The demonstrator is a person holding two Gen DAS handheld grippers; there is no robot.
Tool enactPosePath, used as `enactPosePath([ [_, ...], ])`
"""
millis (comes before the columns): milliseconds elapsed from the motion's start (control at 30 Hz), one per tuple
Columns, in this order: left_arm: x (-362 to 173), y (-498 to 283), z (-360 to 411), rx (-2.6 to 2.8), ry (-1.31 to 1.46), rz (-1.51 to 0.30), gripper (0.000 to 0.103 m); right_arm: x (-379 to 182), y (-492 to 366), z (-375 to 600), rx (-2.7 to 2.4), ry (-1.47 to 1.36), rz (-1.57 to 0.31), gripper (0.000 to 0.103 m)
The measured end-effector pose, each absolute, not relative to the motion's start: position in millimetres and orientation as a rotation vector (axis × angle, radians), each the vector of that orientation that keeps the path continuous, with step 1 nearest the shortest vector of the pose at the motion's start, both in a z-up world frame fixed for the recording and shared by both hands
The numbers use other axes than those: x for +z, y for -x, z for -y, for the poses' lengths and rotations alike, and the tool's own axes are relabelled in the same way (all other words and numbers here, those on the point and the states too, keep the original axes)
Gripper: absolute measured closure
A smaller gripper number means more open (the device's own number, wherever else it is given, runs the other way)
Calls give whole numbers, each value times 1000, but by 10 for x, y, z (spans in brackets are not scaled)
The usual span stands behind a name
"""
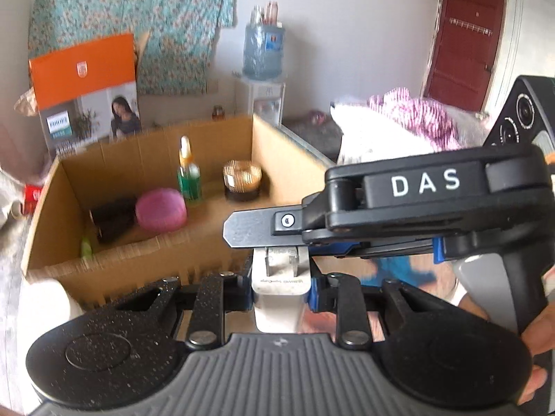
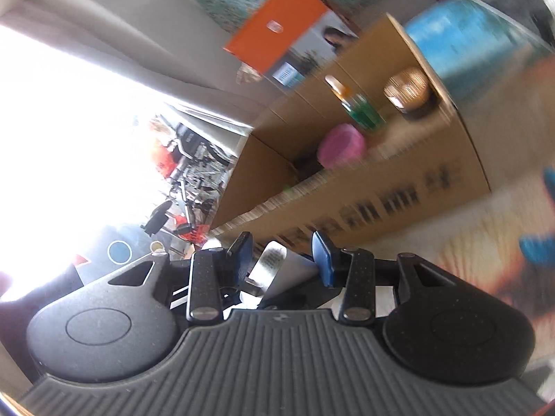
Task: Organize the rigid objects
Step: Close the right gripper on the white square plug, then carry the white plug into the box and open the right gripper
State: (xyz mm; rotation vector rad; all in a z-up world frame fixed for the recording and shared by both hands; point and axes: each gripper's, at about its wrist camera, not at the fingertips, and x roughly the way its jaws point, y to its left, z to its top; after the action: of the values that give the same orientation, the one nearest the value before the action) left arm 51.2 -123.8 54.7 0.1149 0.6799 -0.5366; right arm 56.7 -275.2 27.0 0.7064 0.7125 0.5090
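- Just short of the cardboard box, on its near side, the left gripper has its blue-padded fingers clamped on a white charger, whose two metal prongs point up toward the box's near wall.
- Right above the charger, still on the box's near side, the right gripper reaches in from the right; it is black, lettered "DAS", and its flat metal fingertip ends just over the prongs.
- In the right wrist view the right gripper shows blue fingers standing somewhat apart, with a silvery engraved metal tag between them; whether the pads press on it I cannot tell.
- Inside the box, near its back wall, a green dropper bottle stands upright.
- Right of that bottle, toward the box's right wall, sits a dark jar with a ribbed gold lid.
- Toward the box's left front lie a pink round case and, touching it on the left, a dark cylindrical thing.
- Behind the box's back left corner stands an orange product carton.
- Behind the box's back right corner stands a water dispenser with a blue bottle on top.
- Far right of the box, a dark red door is shut.
- Below the right gripper, a person's fingers show at the picture's right edge.
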Motion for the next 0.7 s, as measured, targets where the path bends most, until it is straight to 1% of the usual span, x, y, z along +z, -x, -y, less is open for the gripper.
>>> enactPosePath([
  [167,876,-823,1202,-523,-62,-633,75,681,-892,2760,563,-647,-651,64],
  [333,914,-1271,1227,-480,-25,-657,75,869,-1398,2719,573,-599,-661,64],
  [467,733,-1643,1214,-449,14,-742,75,728,-1814,2710,563,-604,-746,64],
  [700,294,-2097,1127,-405,94,-913,75,249,-2302,2615,536,-608,-920,63],
])
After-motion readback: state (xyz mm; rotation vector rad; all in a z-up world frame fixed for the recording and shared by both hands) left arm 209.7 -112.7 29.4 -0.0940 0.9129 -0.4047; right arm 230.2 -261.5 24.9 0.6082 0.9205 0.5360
